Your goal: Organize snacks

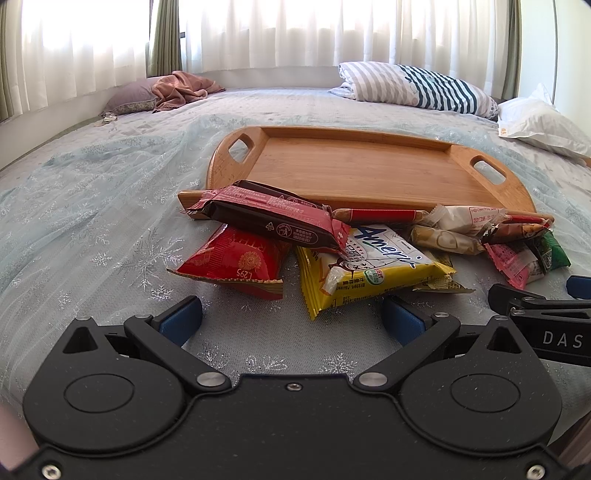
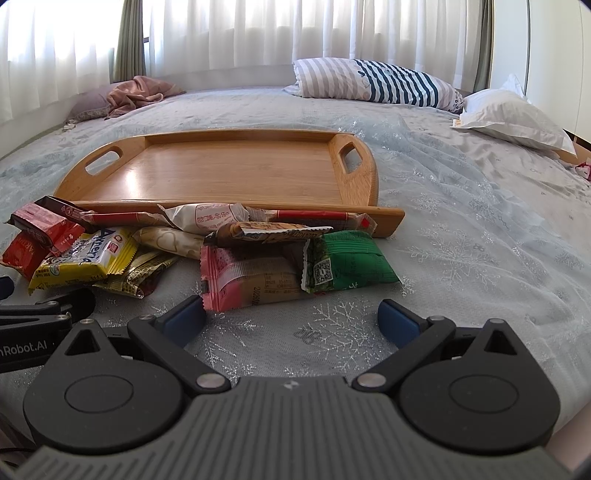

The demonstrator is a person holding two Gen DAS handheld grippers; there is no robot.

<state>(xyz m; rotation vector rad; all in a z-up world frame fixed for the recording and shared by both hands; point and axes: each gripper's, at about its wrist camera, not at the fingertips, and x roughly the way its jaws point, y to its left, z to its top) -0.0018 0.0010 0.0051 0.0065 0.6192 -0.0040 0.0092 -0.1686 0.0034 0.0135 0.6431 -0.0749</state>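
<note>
Sheer white curtains [image 1: 295, 33] back a bed [image 1: 92, 206] spread with a pale snowflake cover, pillows along its far edge. On it lies a wooden tray [image 1: 354, 166], with a heap of snack packets against its near rim: a red packet [image 1: 236, 264], a yellow packet [image 1: 373, 269] and a dark brown bar [image 1: 269, 218]. Only the right wrist view shows plainly the green packet [image 2: 351, 264] lying on a pink packet [image 2: 240, 280]. Both the left gripper [image 1: 291, 319] and the right gripper [image 2: 291, 319] are spread wide just short of the heap, holding nothing.
</note>
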